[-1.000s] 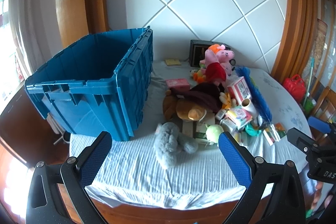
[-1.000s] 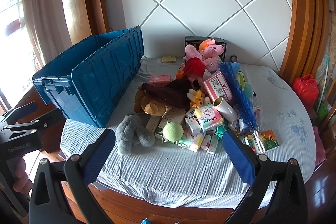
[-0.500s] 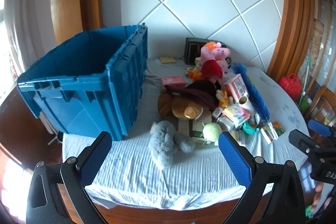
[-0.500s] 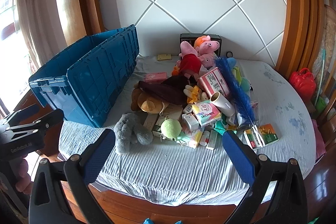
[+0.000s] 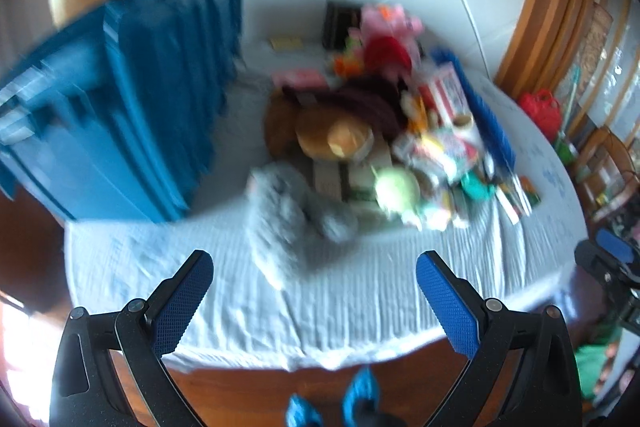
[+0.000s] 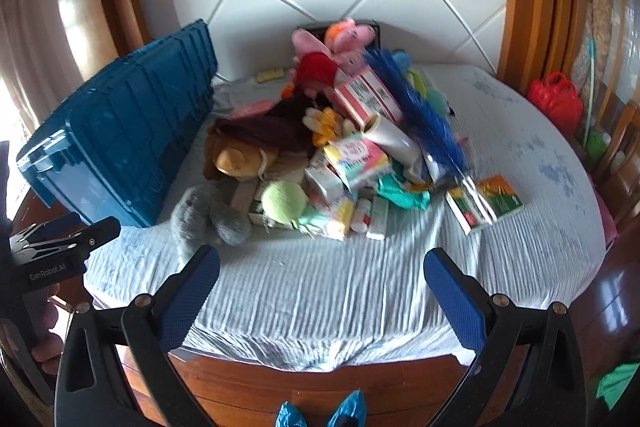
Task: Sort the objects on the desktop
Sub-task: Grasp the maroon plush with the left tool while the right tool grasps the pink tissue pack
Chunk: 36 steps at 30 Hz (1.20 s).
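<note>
Lying lengthwise toward the claws, grey plush (image 6: 208,217), beside blue crate (image 6: 120,147)

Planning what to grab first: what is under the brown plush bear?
The brown plush bear lies on flat boxes, with a dark cloth over its back. Whatever is beneath its body is covered.

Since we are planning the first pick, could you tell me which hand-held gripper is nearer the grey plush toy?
Left. The left hand-held gripper faces the grey plush toy; the right hand-held gripper sits off to its right.
</note>
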Available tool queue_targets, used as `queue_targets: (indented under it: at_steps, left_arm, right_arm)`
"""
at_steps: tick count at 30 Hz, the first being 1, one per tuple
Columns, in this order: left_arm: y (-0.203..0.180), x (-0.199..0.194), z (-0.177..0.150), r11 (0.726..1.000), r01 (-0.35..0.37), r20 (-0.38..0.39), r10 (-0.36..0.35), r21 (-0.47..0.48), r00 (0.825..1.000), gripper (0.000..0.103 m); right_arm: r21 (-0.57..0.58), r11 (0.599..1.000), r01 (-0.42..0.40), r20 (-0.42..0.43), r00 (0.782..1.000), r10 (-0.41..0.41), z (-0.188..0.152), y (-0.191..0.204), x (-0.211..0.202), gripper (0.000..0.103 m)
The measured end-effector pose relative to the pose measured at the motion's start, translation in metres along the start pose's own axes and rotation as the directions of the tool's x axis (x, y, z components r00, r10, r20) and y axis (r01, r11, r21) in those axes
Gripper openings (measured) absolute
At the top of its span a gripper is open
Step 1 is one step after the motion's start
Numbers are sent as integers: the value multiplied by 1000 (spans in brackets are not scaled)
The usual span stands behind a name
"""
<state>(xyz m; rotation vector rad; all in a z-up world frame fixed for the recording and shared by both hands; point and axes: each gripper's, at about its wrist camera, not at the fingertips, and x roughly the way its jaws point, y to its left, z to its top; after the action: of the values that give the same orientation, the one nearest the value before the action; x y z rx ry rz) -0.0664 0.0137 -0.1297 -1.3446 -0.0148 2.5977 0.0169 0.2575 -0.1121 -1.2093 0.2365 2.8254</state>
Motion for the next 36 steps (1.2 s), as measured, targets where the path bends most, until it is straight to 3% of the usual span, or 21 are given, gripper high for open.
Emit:
queue_targets:
  at_steps: [5, 7, 12, 18, 22, 27, 36]
  left_arm:
    - [-16, 38, 9, 1000, 8, -37, -9, -12, 999, 103]
    - [-28, 54, 19, 1000, -26, -52, 25, -18, 998, 103]
    - [-63, 107, 51, 994, -109, -137, 105, -23, 985, 103]
    - [-91, 135, 81, 989, -141, -146, 135, -35, 980, 103]
    - [-90, 143, 103, 983, -177, -113, 172, -36, 979, 103]
    - [-70, 152, 133, 976, -213, -82, 209, -51, 975, 103]
    - [-54, 193, 177, 984, -173, -81, 170, -38, 982, 103]
  right_arm:
    - [50, 999, 5, -33, 999, -3, 4, -44, 38, 103]
    - [57, 998, 3, -47, 999, -1, 10, -59, 56, 103]
    - [49, 997, -63, -97, 993, 67, 40, -101, 104, 103]
    - [-6, 998, -58, -120, 991, 57, 90, -135, 149, 103]
    - [3, 994, -113, -154, 982, 112, 112, -147, 176, 103]
    - [17, 994, -109, -183, 977, 110, 125, -162, 196, 103]
    - [-33, 993, -117, -156, 981, 111, 162, -127, 212, 103]
